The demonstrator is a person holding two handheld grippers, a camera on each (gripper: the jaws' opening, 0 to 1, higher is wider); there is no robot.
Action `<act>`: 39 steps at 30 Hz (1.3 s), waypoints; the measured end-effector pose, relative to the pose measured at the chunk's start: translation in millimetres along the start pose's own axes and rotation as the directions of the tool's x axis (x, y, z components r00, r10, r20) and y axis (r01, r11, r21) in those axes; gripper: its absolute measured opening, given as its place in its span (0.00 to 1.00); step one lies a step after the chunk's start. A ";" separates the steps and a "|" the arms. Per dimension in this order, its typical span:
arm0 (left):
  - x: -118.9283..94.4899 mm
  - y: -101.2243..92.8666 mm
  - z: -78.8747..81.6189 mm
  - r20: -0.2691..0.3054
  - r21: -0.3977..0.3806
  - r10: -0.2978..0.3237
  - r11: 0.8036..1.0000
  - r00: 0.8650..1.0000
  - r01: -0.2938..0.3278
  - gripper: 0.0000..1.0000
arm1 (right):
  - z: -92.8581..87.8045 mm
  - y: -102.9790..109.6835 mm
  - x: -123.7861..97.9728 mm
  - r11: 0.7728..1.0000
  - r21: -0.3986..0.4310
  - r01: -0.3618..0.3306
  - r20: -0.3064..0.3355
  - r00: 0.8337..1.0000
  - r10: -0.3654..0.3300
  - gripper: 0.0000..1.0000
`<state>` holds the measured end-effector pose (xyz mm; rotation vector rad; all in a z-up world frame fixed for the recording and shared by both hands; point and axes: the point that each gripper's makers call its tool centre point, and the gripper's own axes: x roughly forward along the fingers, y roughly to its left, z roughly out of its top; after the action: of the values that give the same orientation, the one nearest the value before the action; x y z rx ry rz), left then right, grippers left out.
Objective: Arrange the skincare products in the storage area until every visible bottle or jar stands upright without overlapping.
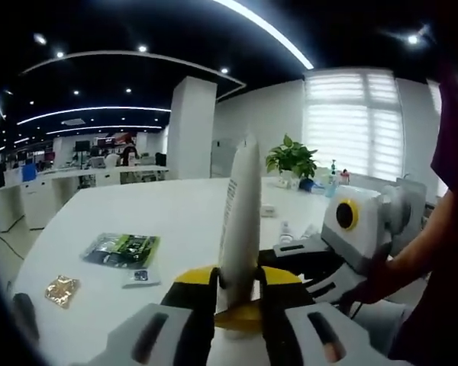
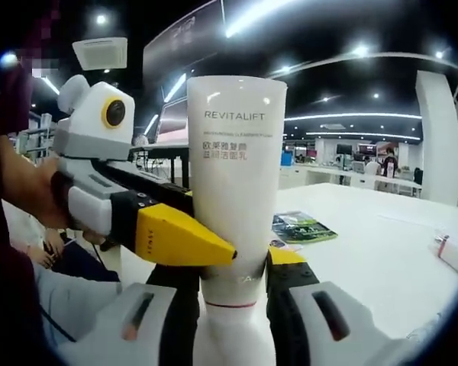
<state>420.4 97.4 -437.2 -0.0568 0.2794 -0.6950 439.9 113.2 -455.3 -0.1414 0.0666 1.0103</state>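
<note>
Up off the white table (image 1: 137, 210), 2 grippers' jaws clamp 1 white tube (image 2: 233, 175) — left gripper (image 1: 237, 293), right gripper (image 2: 233, 286).

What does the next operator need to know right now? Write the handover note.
Left gripper: shut on the white tube, edge-on in its view.
Right gripper: shut on the same tube, near its lower end; the label faces this camera.
The tube is held upright in the air above the white table, both grippers on it.
On the table: a green packet and a small gold packet.
Done: tube picked up.
Left: stand it upright in the storage area, then let go.
</note>
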 end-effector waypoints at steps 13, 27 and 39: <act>-5.9 -2.9 2.0 -0.007 0.063 -0.156 0.986 0.988 0.156 0.18 | 5.9 3.9 -11.1 0.989 0.038 -0.146 -0.005 0.989 0.146 0.30; -7.6 18.3 15.1 0.101 -0.069 -0.081 0.994 0.992 0.088 0.26 | 4.3 -18.0 0.7 0.998 0.055 -0.010 0.001 1.000 0.010 0.26; 4.9 47.8 -18.1 0.125 -0.119 0.008 0.993 0.992 0.007 0.30 | 4.0 -68.3 20.0 0.989 0.066 0.133 -0.043 0.991 -0.130 0.25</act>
<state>448.8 131.7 -462.5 -0.2134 0.2000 -0.6709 508.4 94.8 -447.8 -0.1008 0.1254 0.8728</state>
